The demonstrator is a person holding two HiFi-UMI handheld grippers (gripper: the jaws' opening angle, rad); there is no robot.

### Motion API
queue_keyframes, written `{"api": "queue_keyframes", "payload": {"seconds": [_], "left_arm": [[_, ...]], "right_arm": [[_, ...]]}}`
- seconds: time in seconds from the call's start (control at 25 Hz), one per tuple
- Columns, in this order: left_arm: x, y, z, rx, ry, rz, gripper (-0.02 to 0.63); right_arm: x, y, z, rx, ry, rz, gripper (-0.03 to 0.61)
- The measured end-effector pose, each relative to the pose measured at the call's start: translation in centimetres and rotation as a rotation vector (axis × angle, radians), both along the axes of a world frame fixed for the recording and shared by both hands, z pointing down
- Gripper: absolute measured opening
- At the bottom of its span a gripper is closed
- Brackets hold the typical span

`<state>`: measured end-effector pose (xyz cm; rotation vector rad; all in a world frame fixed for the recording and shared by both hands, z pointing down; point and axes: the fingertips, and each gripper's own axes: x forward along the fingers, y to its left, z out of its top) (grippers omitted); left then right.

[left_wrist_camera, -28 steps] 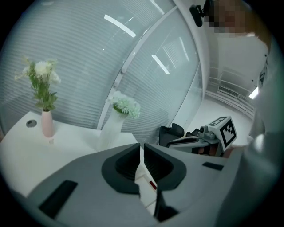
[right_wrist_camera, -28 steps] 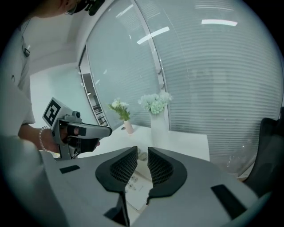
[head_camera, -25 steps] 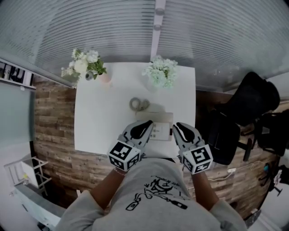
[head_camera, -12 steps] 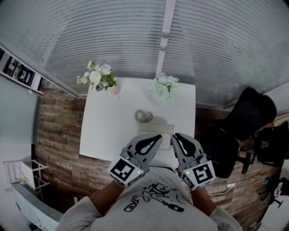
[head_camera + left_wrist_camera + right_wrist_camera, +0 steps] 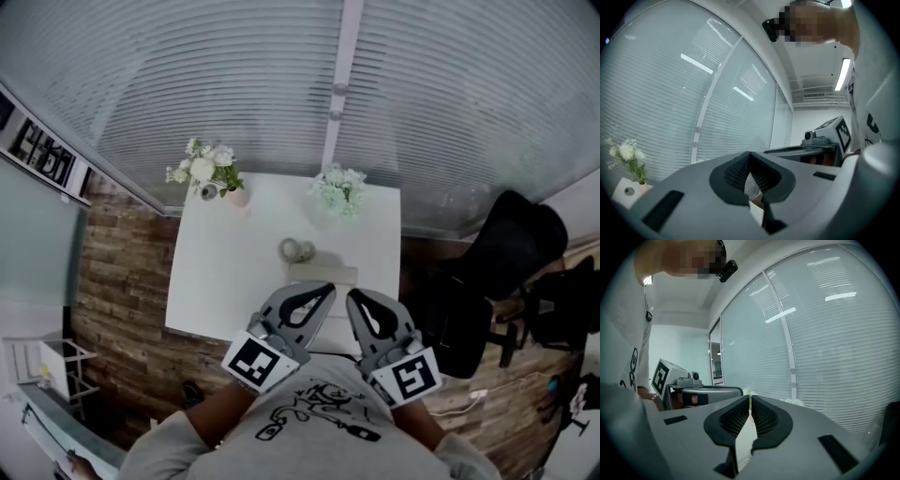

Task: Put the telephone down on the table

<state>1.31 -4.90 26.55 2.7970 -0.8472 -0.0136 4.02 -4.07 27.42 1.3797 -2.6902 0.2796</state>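
A flat beige telephone (image 5: 323, 274) lies on the white table (image 5: 216, 281) near its front edge, partly hidden behind my grippers. My left gripper (image 5: 328, 289) and right gripper (image 5: 352, 296) hover side by side above the front edge, both shut with nothing between the pads. In the left gripper view the left gripper (image 5: 750, 154) has its jaws pressed together and points level at the window blinds. The right gripper (image 5: 750, 398) in its own view shows the same, pads touching and empty.
A grey ring-shaped object (image 5: 296, 249) lies just beyond the telephone. Two vases of white flowers stand at the back, one on the left (image 5: 208, 169) and one on the right (image 5: 339, 187). A black office chair (image 5: 506, 246) stands to the table's right. Window blinds run behind.
Both grippers have risen from just over the telephone and drawn closer together. The telephone stays on the table.
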Motion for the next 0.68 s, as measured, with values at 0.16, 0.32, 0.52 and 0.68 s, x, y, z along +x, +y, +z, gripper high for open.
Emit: {"api": "queue_keyframes", "payload": {"seconds": [0.16,0.32,0.52,0.68], "left_arm": [[0.03,0.27,0.17,-0.001,-0.007,0.003,0.003],[0.07,0.6,0.31,-0.008,-0.008,0.002,0.003],[0.29,0.56,0.38,-0.021,-0.014,-0.002,0.003],[0.4,0.29,0.38,-0.021,-0.015,-0.004,0.003]], "right_arm": [[0.18,0.11,-0.17,-0.009,-0.004,0.01,0.043],[0.25,0.33,-0.51,0.016,-0.008,0.004,0.043],[0.33,0.31,-0.78,0.01,-0.013,0.001,0.043],[0.31,0.2,-0.93,0.01,-0.018,-0.001,0.043]]}}
